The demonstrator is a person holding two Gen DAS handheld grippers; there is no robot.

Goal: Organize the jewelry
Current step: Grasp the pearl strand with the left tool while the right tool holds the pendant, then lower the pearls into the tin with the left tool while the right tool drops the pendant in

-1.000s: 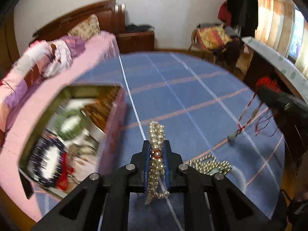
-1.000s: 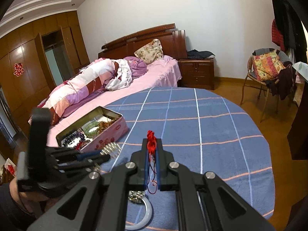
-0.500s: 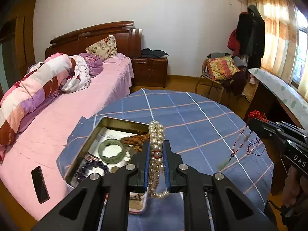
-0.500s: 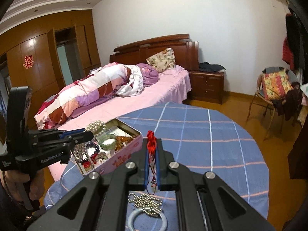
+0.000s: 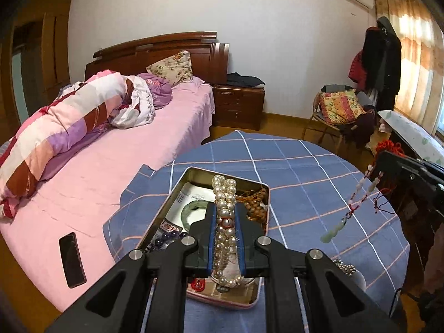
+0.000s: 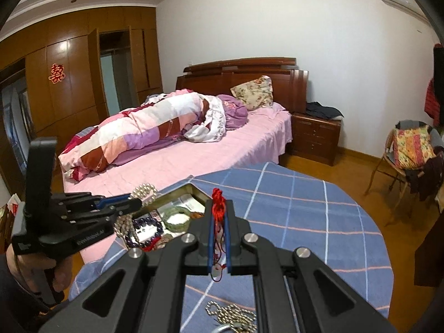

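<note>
My left gripper (image 5: pixel 225 210) is shut on a pearl necklace (image 5: pixel 224 194), held in the air above the open metal tin (image 5: pixel 219 172). The pearls stick out past the fingertips and hang in a loop below them. That tin holds a green bangle (image 5: pixel 191 209), brown beads (image 5: pixel 256 202) and dark purple beads (image 5: pixel 166 238). My right gripper (image 6: pixel 219 208) is shut on a red cord necklace (image 6: pixel 217 204). In the left wrist view the cord's pale jade pendant (image 5: pixel 330 233) dangles over the blue checked tablecloth (image 5: pixel 305 172). The tin (image 6: pixel 194 188) lies to the left of my right gripper.
A silver bead chain (image 6: pixel 230 316) and a pale bangle (image 6: pixel 222 328) lie on the cloth near the front edge. A pink bed (image 5: pixel 111 172) with a dark phone (image 5: pixel 72 259) borders the table on the left. A chair (image 5: pixel 338 111) stands beyond the table.
Both grippers have risen and swung left with their necklaces. The left one has moved from over the bare cloth to over the tin. The pendant now hangs higher.
</note>
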